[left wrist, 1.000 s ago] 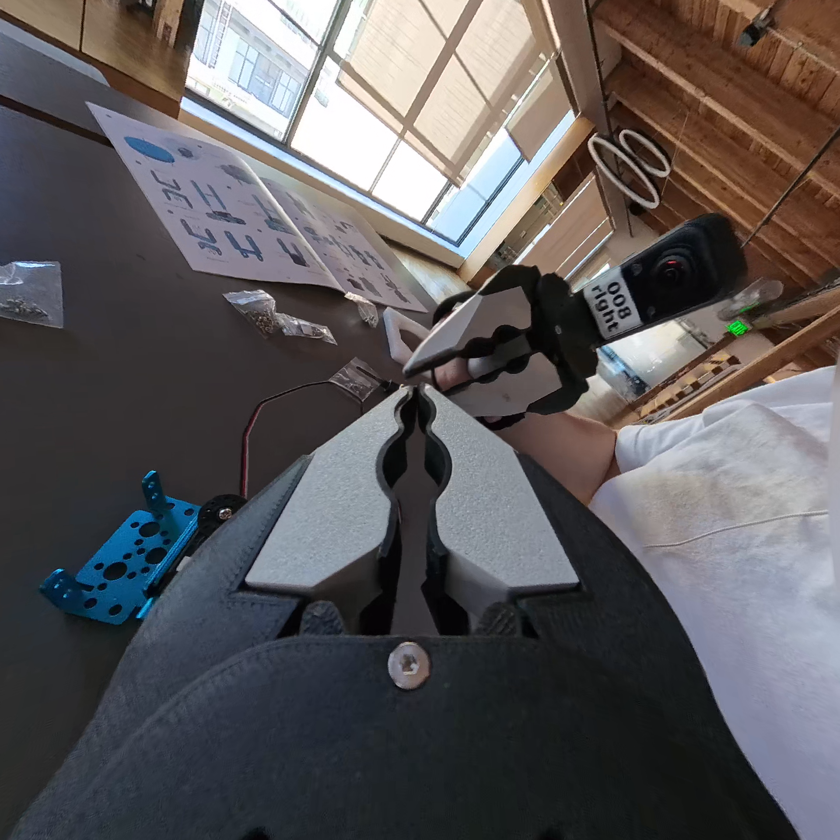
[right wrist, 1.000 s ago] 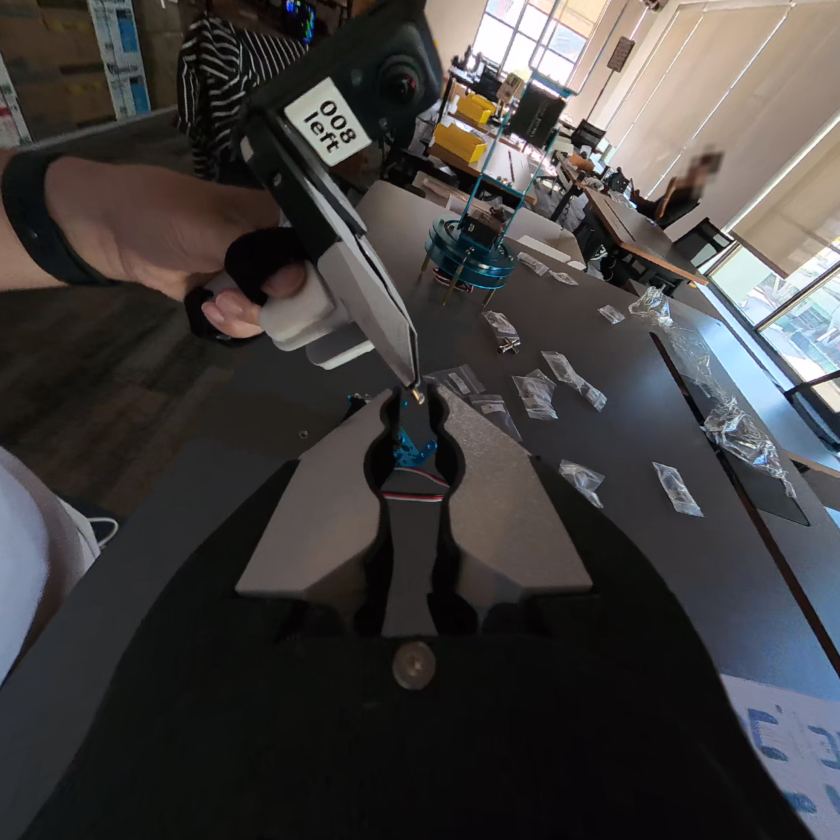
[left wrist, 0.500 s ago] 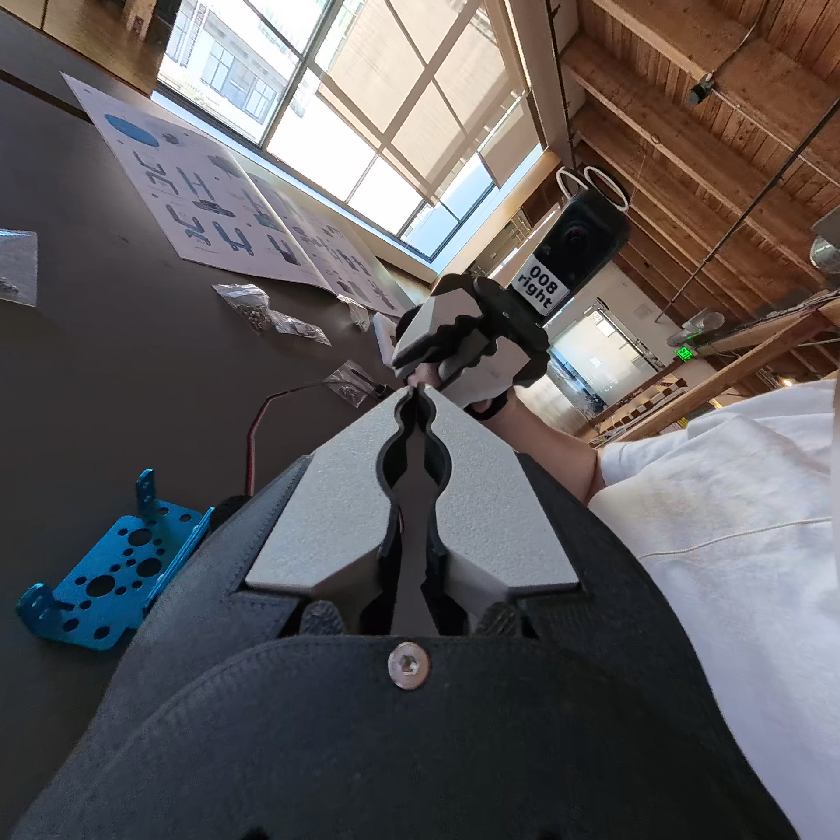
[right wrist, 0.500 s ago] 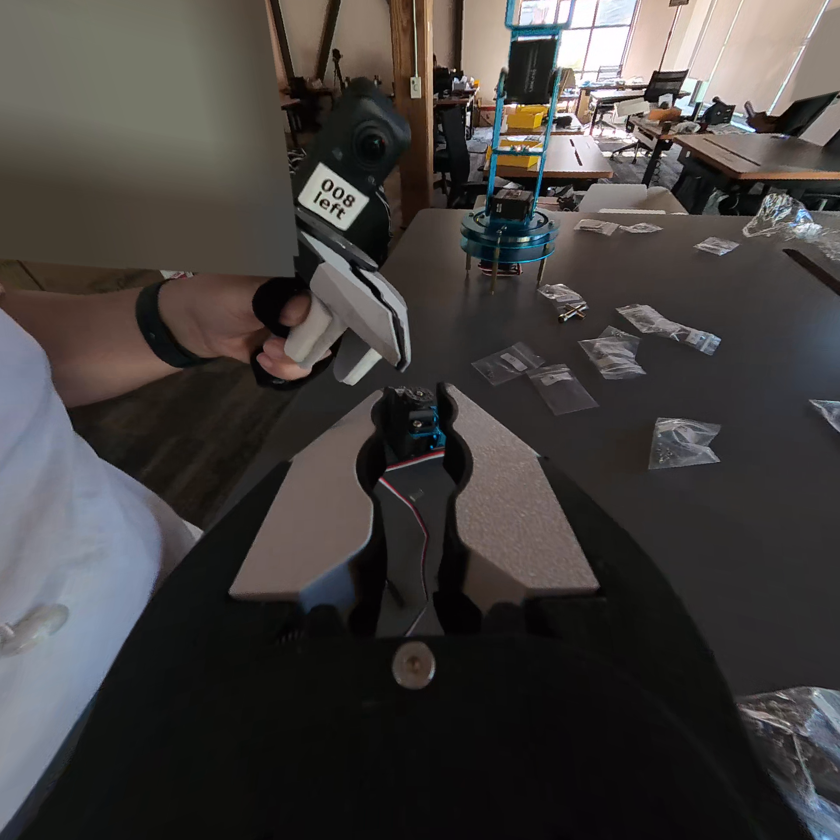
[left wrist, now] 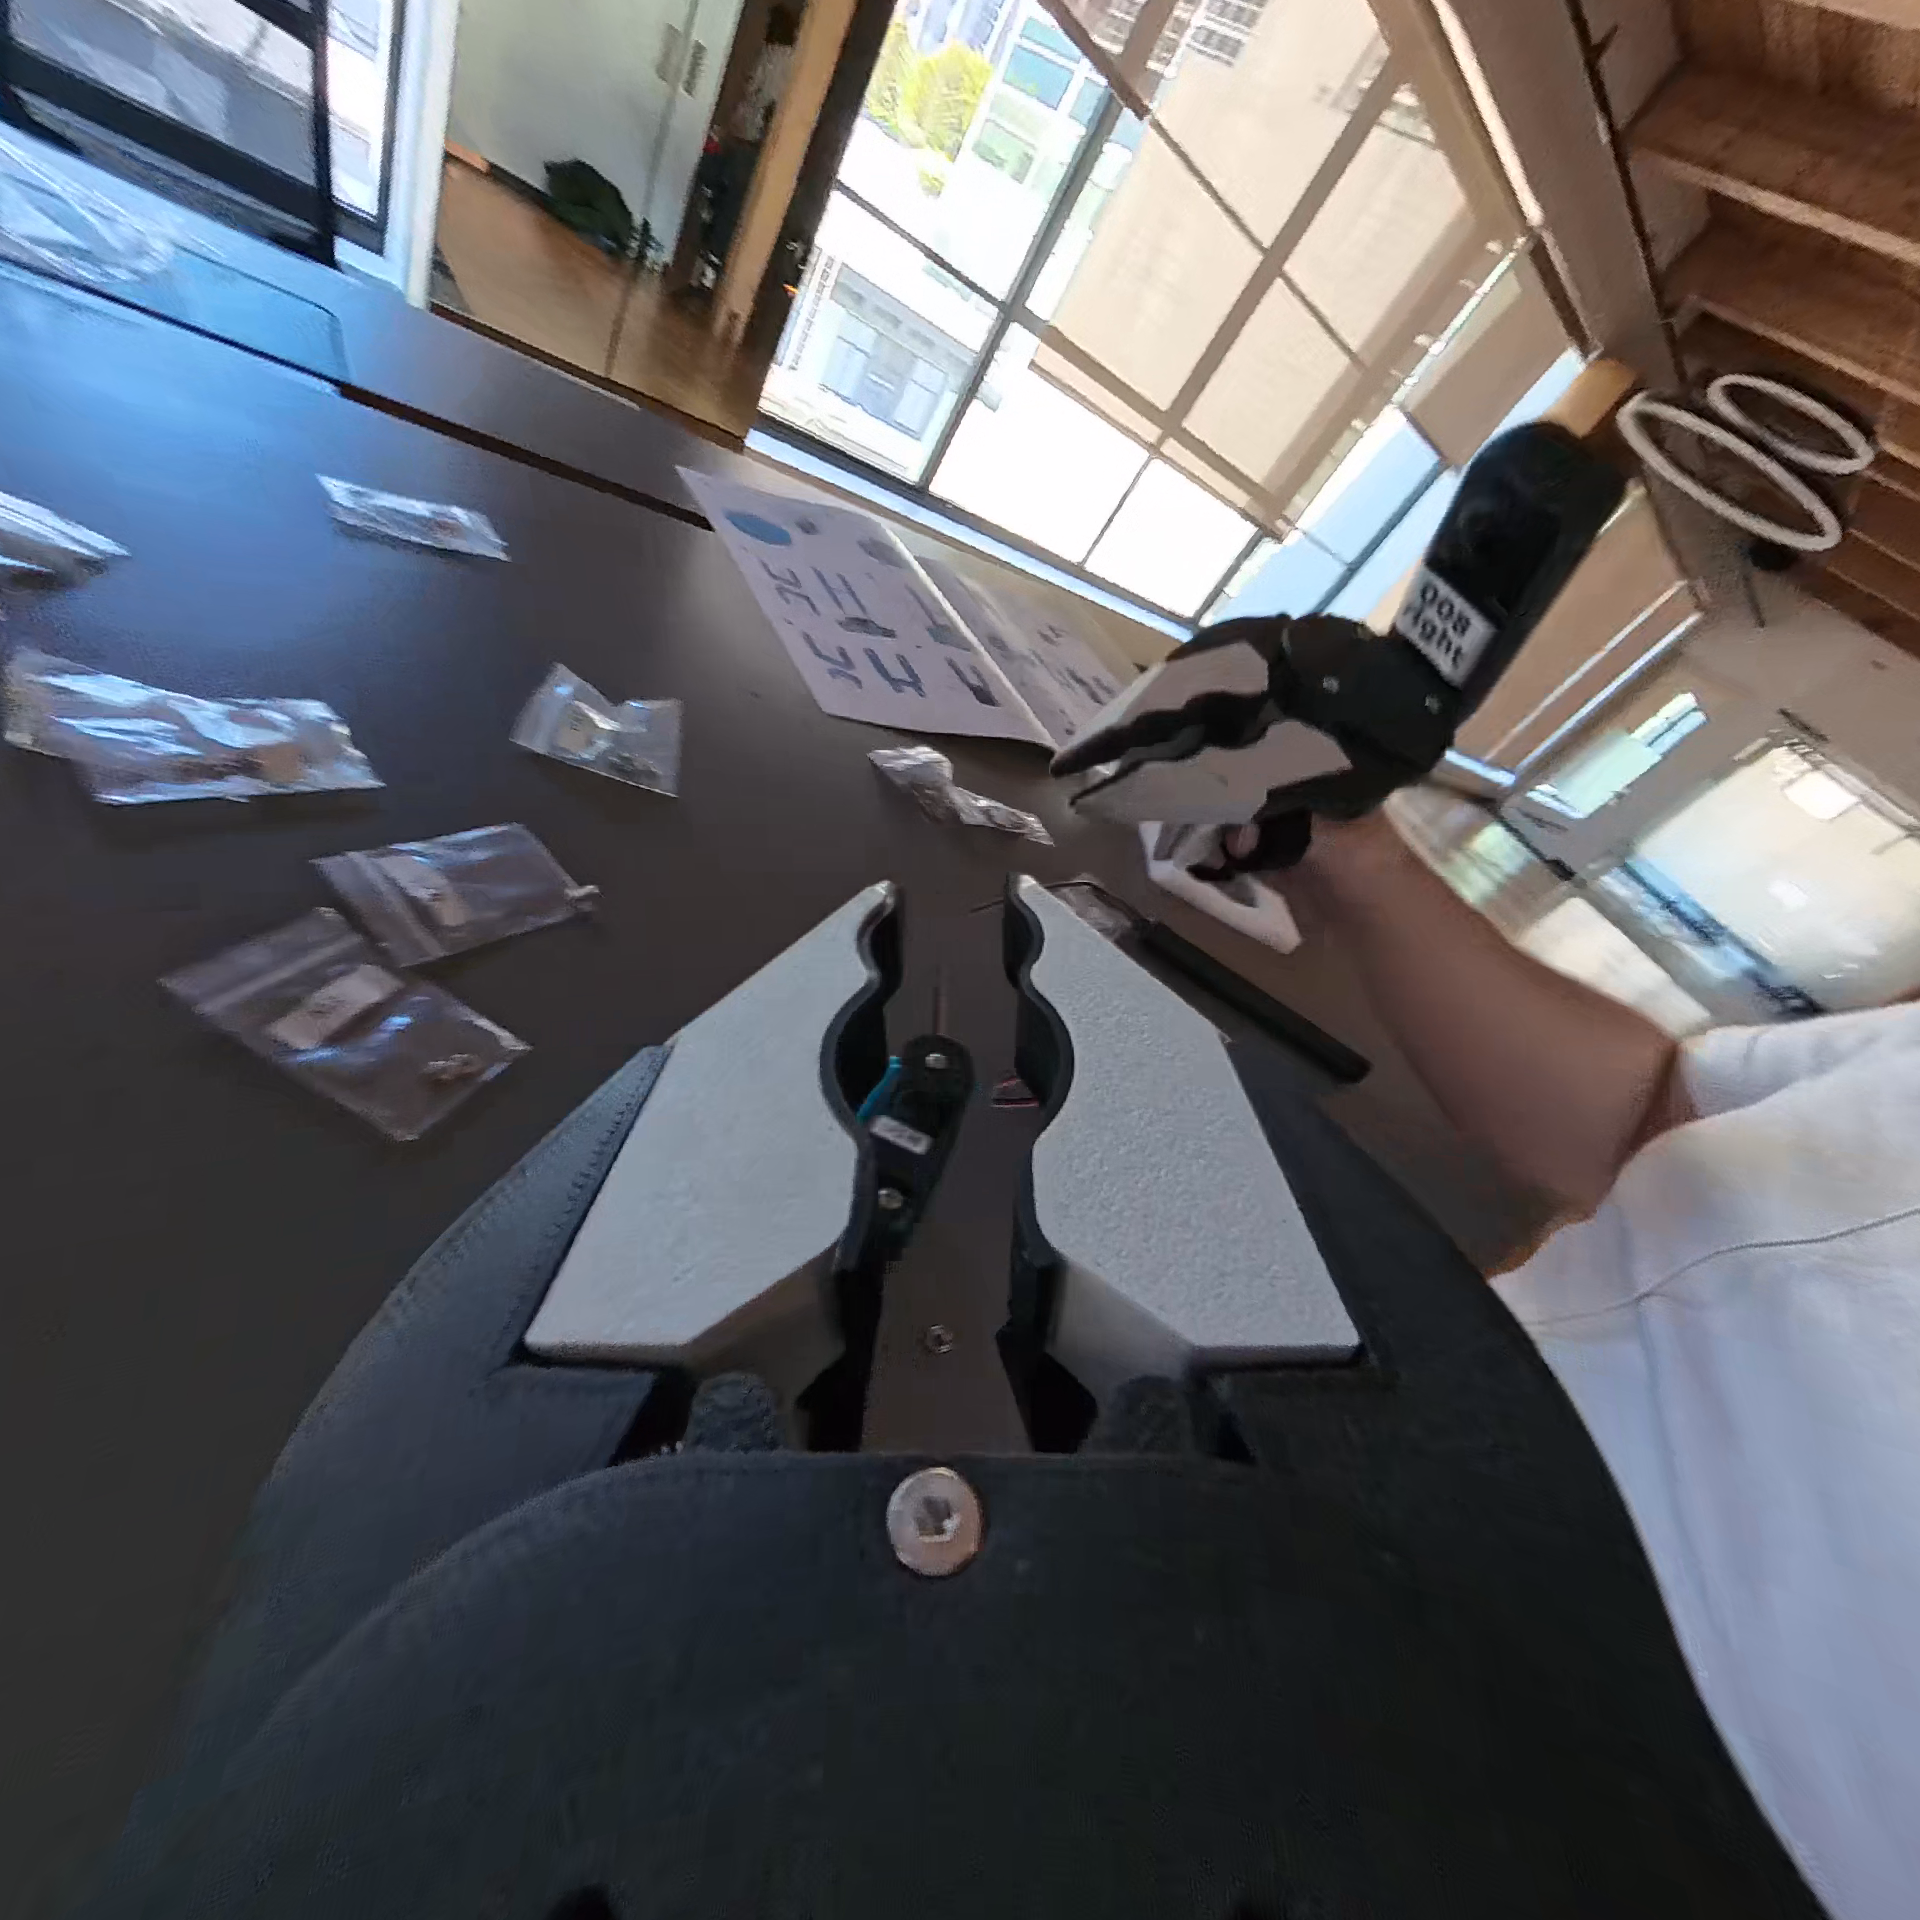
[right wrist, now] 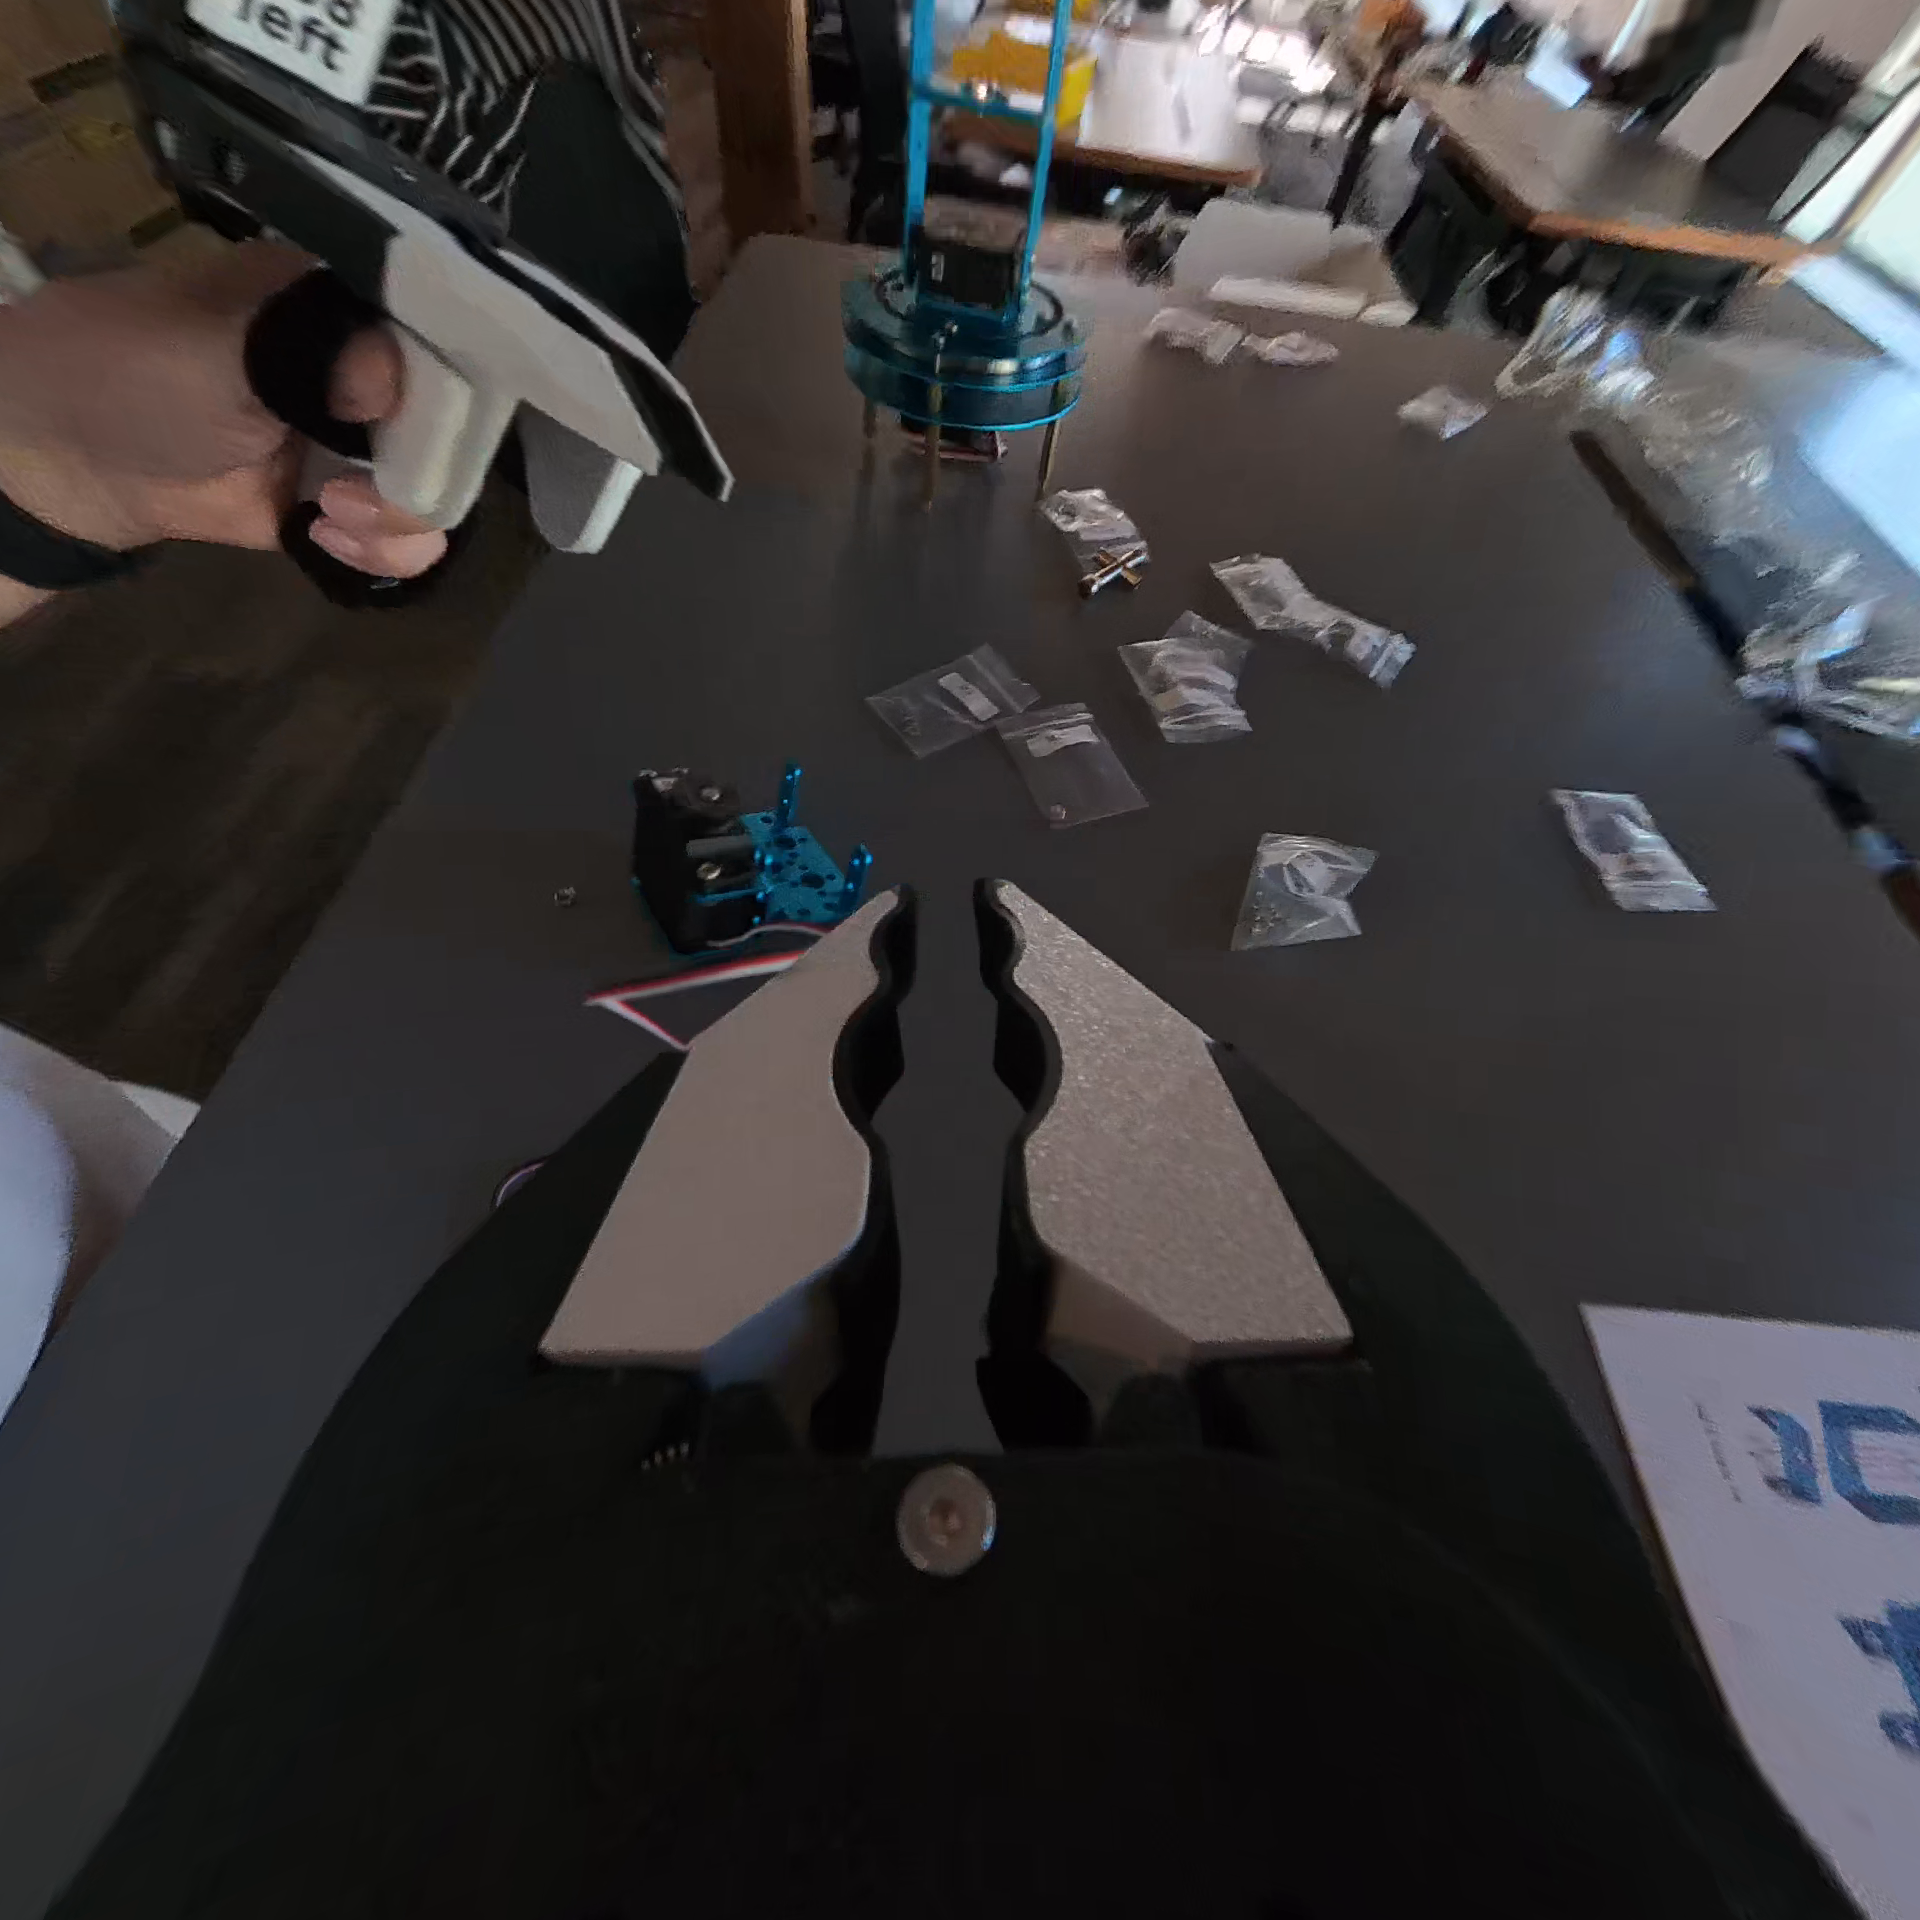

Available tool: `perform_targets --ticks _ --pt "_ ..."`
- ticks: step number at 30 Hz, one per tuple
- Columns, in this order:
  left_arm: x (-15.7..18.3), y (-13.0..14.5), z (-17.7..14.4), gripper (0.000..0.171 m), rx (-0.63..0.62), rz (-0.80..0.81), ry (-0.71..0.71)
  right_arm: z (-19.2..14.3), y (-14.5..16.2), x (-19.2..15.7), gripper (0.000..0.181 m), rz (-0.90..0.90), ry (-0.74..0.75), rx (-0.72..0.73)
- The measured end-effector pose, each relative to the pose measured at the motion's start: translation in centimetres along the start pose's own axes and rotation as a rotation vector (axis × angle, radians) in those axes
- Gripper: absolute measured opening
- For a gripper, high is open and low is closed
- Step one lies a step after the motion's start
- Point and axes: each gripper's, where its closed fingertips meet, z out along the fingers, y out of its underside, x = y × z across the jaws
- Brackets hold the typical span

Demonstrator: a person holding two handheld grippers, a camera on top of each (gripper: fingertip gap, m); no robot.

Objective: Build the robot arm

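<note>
Grippers both parted and empty: left gripper above the servo-and-blue-bracket assembly on the table, right gripper just beside it; I'd approach squarely, avoiding the wire.

A dark bench carries scattered clear bags of small hardware. A black servo in a blue bracket lies near the bench's left edge, a red, white and black wire trailing from it. A blue round-based frame stands on legs at the far end. A printed sheet lies at the right.
</note>
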Motion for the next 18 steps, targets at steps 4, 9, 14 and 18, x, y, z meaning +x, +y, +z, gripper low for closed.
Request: perform_targets --ticks 4,9,14,18 --pt "-1.5 -0.9 -1.1 0.026 -0.013 0.080 -0.073 5.3 0.5 1.5 0.012 -0.006 -0.184 -0.145" --pt "-1.6 -1.2 -1.9 0.026 0.010 0.089 -0.079 11.9 2.9 3.4 0.014 -0.129 -0.255 -0.309" --pt "-2.0 0.0 -3.5 0.025 -0.005 0.088 -0.100 14.6 2.9 2.3 0.018 -0.081 -0.355 -0.315" --pt "-3.2 1.2 -4.9 0.024 -0.024 0.069 -0.136 15.6 3.2 1.0 0.020 -0.078 -0.365 -0.345"
